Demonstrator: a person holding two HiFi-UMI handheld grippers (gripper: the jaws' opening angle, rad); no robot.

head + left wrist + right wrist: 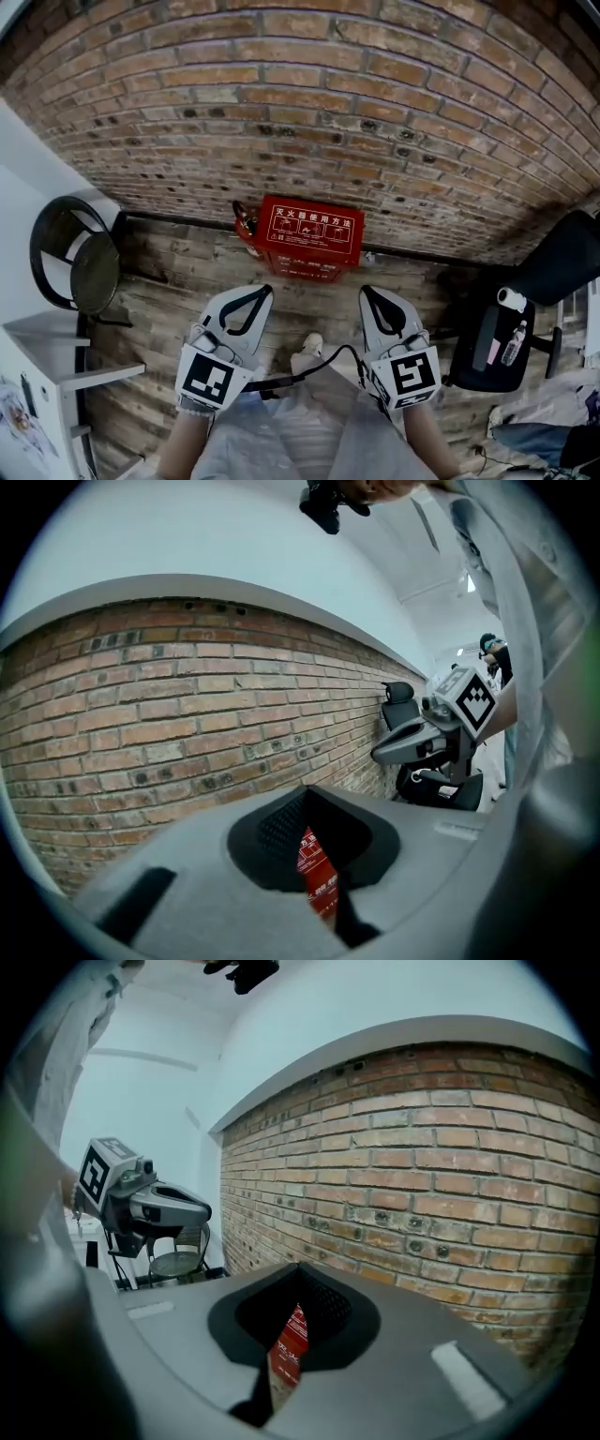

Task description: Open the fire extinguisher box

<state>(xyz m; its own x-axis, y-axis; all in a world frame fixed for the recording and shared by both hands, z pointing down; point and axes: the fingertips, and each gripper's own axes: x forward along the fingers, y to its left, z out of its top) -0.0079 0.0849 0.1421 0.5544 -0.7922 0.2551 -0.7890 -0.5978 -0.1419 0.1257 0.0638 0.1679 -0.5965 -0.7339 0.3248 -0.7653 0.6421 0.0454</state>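
1 red fire extinguisher box (309, 239) stood on the wooden floor (169, 300) against the foot of the brick wall (309, 103), at the far side of the scene, with its lid shut. A white-bordered panel on the lid carried the white heading 灭火器使用方法. The smaller print below it and on the front face was too small to read.

2 grippers were held side by side near the person and pointed toward the box, well apart from it. The left gripper (266, 291) had its jaws together with nothing between them. The right gripper (367, 292) was likewise closed and empty. Through each gripper's own view only a thin red sliver of the box showed past the meeting jaws. Each gripper bore 1 marker cube, 2 in all, with black-and-white squares: the left cube (208, 377) and the right cube (412, 373).

1 round black chair (80, 258) stood far left. 1 black office chair (553, 267) stood at the right.
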